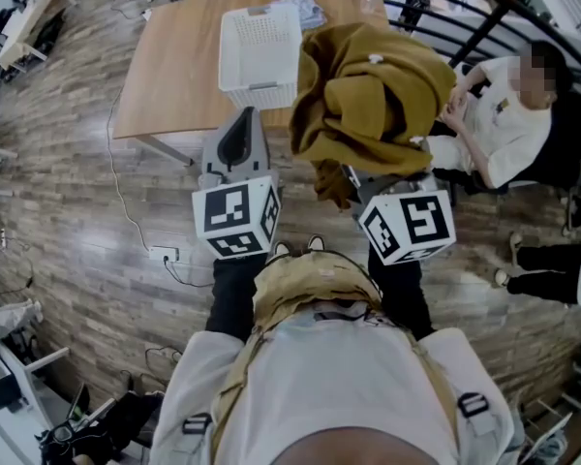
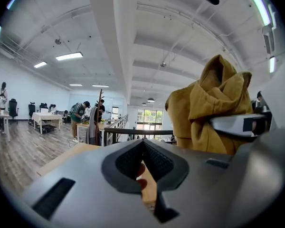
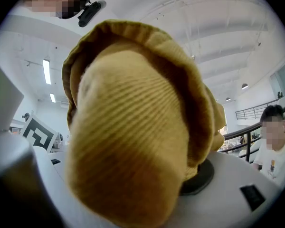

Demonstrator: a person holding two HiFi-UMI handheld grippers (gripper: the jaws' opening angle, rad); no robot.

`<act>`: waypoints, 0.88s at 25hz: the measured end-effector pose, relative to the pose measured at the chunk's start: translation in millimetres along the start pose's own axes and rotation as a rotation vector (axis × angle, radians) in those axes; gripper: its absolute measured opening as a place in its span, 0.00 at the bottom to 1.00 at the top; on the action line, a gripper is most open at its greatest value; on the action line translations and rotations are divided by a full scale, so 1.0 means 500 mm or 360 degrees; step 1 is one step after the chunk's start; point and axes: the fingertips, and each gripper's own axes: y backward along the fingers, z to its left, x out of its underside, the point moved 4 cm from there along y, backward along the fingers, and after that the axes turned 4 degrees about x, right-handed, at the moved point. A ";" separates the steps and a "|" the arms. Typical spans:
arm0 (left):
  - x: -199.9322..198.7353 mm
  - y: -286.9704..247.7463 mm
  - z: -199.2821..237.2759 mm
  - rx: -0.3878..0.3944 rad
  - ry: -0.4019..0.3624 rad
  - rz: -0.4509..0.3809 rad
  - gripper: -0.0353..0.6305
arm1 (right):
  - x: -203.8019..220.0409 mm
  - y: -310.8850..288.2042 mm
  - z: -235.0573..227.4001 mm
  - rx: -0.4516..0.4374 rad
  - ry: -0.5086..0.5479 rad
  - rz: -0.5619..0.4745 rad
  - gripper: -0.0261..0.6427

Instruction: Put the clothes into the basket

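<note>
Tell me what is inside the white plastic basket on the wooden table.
The white plastic basket shows only its bare perforated floor, no clothes. The mustard corduroy garment hides part of its right rim.

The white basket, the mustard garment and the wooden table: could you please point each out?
white basket point(image 1: 259, 96), head view, its front wall.
mustard garment point(image 1: 368, 95), head view, the bunched middle.
wooden table point(image 1: 174, 66), head view, bare top left of the basket.
</note>
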 end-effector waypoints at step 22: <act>0.066 -0.049 0.070 -0.0130 0.0052 0.0042 0.06 | 0.095 -0.071 -0.020 -0.0102 -0.0065 0.0117 0.57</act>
